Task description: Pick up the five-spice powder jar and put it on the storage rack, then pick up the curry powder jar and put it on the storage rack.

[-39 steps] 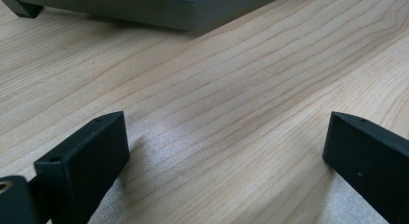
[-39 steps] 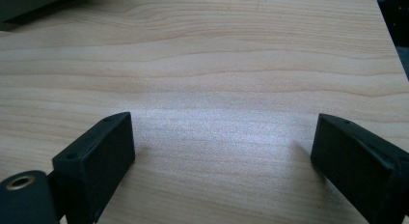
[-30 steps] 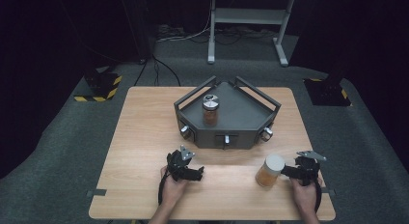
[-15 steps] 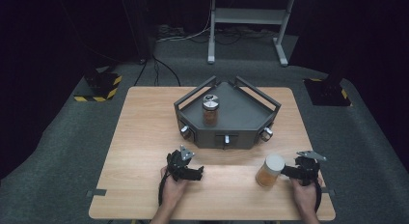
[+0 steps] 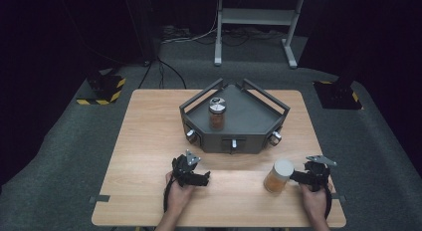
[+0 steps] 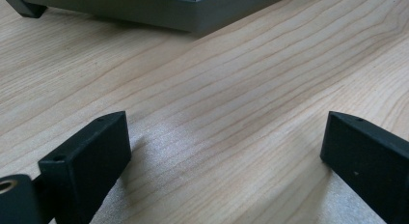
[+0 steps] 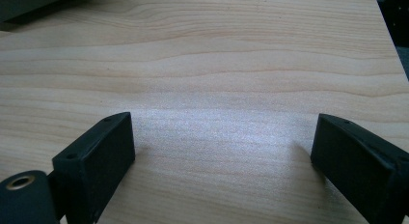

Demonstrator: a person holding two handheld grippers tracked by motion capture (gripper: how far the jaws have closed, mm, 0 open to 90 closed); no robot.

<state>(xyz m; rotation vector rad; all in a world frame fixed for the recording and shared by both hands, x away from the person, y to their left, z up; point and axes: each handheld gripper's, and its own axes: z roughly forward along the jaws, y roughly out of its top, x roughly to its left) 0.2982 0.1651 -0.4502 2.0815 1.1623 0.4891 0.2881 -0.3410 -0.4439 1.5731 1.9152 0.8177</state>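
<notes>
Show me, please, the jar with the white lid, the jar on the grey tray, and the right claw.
jar with white lid [image 5: 278, 177], high view, amber side.
jar on grey tray [image 5: 217, 114], high view, body.
right claw [image 5: 294, 176], high view, between the tips.

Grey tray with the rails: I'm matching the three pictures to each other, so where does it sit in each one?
High view: the grey tray stands mid-table, beyond both hands.
Left gripper view: its front wall runs along the top edge.
Right gripper view: a dark corner, probably the tray, at top left.
Shared landmark: the light wooden table under it.
</notes>
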